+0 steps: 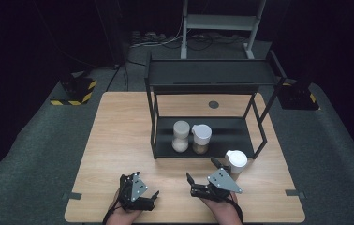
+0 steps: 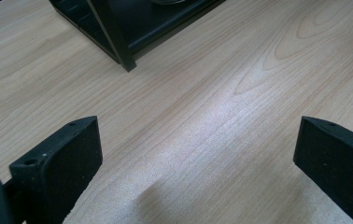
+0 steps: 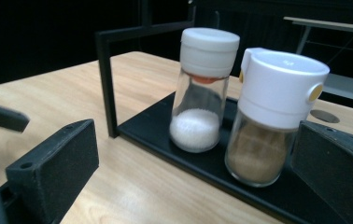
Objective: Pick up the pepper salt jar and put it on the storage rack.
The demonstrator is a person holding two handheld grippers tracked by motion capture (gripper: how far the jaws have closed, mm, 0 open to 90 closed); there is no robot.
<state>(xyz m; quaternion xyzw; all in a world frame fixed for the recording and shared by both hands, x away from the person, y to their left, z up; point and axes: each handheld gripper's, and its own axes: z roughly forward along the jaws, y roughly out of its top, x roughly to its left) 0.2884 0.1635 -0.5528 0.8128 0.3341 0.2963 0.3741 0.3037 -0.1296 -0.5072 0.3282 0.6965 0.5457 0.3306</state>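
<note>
Risk: third jar (image 1: 236,161), standing on the table just outside the rack (image 1: 203,143) by its front right foot, is sitting close beside the right gripper (image 1: 205,174); a careless sweep could be tipping it.
Right gripper: jaws spread, holding nothing, facing the salt jar (image 3: 203,88) and brown-spice jar (image 3: 271,116) on the rack's lower shelf.
Left gripper (image 1: 149,196): spread, empty, resting near the rack's front left foot.
Surface: pale wood table (image 1: 119,136), smooth; jars may be sliding easily.
Room: dark, grey carpet (image 1: 34,140) lying around the rack's table.

Black grippers (image 1: 140,199), grey three-cornered plates
</note>
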